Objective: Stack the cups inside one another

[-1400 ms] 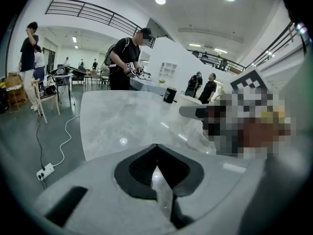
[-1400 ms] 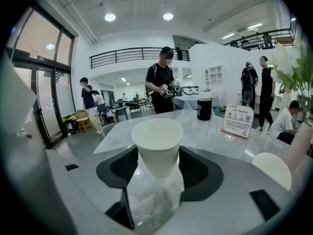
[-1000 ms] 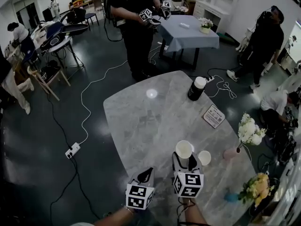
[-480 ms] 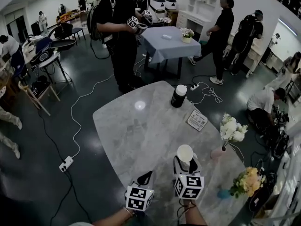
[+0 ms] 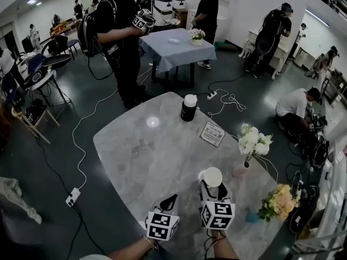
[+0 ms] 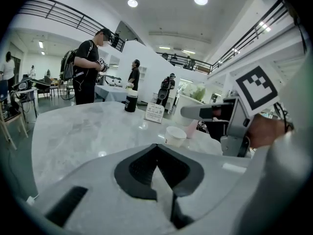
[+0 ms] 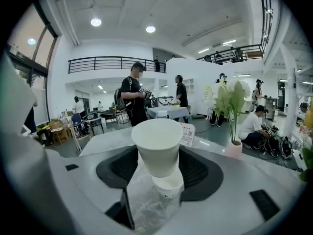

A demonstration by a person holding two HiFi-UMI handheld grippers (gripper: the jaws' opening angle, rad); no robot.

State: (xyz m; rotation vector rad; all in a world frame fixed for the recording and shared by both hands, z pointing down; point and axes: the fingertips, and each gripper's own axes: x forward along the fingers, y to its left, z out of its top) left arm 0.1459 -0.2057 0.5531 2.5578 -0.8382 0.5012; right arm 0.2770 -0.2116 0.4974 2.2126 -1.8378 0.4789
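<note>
My right gripper (image 5: 212, 184) is shut on a white paper cup (image 5: 212, 176), held upright above the grey marble table (image 5: 141, 150). In the right gripper view the held cup (image 7: 157, 146) sits between the dark pads of the right gripper (image 7: 157, 154). A second white cup (image 7: 167, 186) stands on the table just below it, its mouth up. The left gripper view shows that standing cup (image 6: 175, 135) under the right gripper's fingers (image 6: 205, 112). My left gripper (image 5: 170, 200), to the left of the right one, is shut with nothing in it, tips meeting (image 6: 156, 148).
A black bottle with a white lid (image 5: 189, 108) and a small sign card (image 5: 212, 133) stand farther back on the table. A pink vase of white flowers (image 5: 252, 142) and yellow flowers (image 5: 279, 202) are at the right edge. Several people stand around the room.
The held cup has gone from left of the standing cup to right above it, hiding it in the head view. The left gripper moved along beside it.
</note>
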